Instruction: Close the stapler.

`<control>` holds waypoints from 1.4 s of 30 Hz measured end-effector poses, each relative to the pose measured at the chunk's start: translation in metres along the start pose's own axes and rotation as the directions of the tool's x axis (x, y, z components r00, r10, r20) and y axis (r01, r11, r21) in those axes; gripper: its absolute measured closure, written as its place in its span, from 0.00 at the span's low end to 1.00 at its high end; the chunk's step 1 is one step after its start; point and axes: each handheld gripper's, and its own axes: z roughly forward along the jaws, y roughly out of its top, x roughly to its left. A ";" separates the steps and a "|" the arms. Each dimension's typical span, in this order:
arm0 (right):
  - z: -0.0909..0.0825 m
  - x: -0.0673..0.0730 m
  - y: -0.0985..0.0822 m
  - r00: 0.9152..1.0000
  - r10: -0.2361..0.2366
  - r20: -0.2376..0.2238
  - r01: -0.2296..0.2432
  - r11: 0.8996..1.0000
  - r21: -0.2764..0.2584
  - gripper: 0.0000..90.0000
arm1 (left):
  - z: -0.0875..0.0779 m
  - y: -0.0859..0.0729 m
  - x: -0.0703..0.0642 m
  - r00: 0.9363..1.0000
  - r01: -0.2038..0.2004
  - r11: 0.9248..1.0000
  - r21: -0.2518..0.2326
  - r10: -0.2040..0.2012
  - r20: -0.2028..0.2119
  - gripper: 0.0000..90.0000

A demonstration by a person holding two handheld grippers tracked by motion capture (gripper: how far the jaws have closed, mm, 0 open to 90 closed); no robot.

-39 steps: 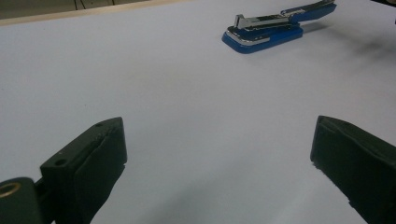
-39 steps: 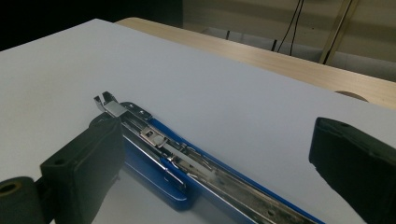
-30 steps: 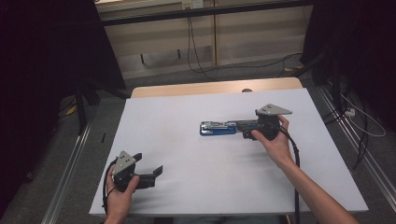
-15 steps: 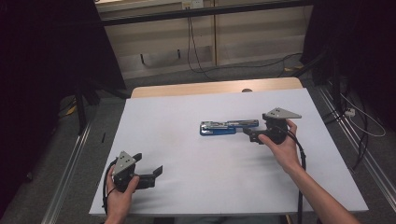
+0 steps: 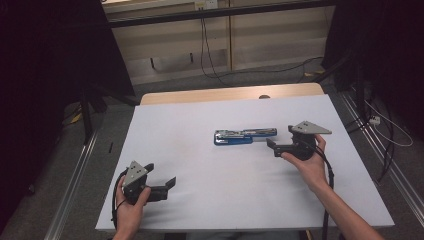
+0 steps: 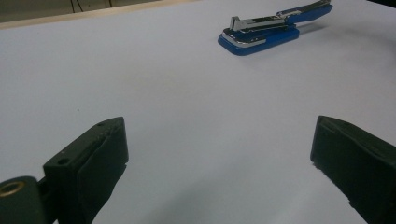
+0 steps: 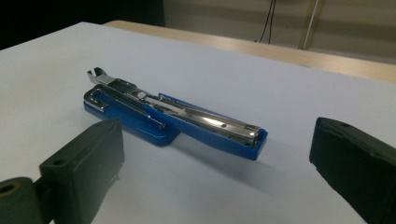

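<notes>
Blue body, chrome works: stapler (image 5: 244,136) lies flat on the white table cover (image 5: 200,125), a little right of the cover's middle and toward the far half.
Long axis: runs left to right across the table in the high view, roughly parallel to the far edge, with a faint tilt, the right end sitting slightly farther back.
Ends: broad blue base plate at the left end; narrower blue arm reaches out to the right, toward the right gripper.
Condition: stapler (image 7: 173,116) is swung open, the chrome magazine exposed along the top of the arm and a small metal tab raised at the base end.
Right gripper (image 5: 272,145): held in the person's right hand (image 5: 311,162), just to the right of the stapler's arm end, jaws pointing left at it. Jaws spread wide with nothing between them; they are close to the stapler but not touching it.
Left gripper (image 5: 171,183): held in the left hand (image 5: 131,205) near the front left corner of the cover, well apart from the stapler. Jaws also spread wide, with only bare cover between them.
Left gripper view: stapler (image 6: 275,25) sits far off, upper right.
Surroundings: strip of bare wooden tabletop (image 5: 230,93) beyond the cover.
</notes>
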 end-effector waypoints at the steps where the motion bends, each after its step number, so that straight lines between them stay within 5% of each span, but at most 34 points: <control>1: -0.001 0.000 -0.002 1.000 -0.005 0.007 0.005 1.000 -0.002 0.06 | 0.002 0.001 -0.001 1.000 0.001 1.000 0.001 -0.001 0.004 0.05; 9: -0.006 0.001 -0.005 1.000 0.004 0.008 -0.004 1.000 -0.004 0.10 | 0.020 0.013 -0.013 0.999 -0.043 0.998 -0.041 0.044 0.027 0.05; 24: -0.008 0.004 -0.007 1.000 0.002 -0.019 -0.002 1.000 -0.010 0.18 | 0.071 0.033 -0.014 0.997 -0.012 0.999 -0.041 0.015 0.070 0.06; 30: -0.005 0.002 -0.008 0.999 0.009 -0.034 -0.009 1.000 0.010 0.18 | 0.090 0.044 -0.017 0.998 -0.025 0.998 -0.053 0.028 0.054 0.06; 42: -0.003 0.003 -0.008 0.999 -0.005 -0.034 0.005 1.000 0.015 0.24 | 0.112 0.058 -0.018 0.997 -0.025 0.998 -0.052 0.029 0.072 0.05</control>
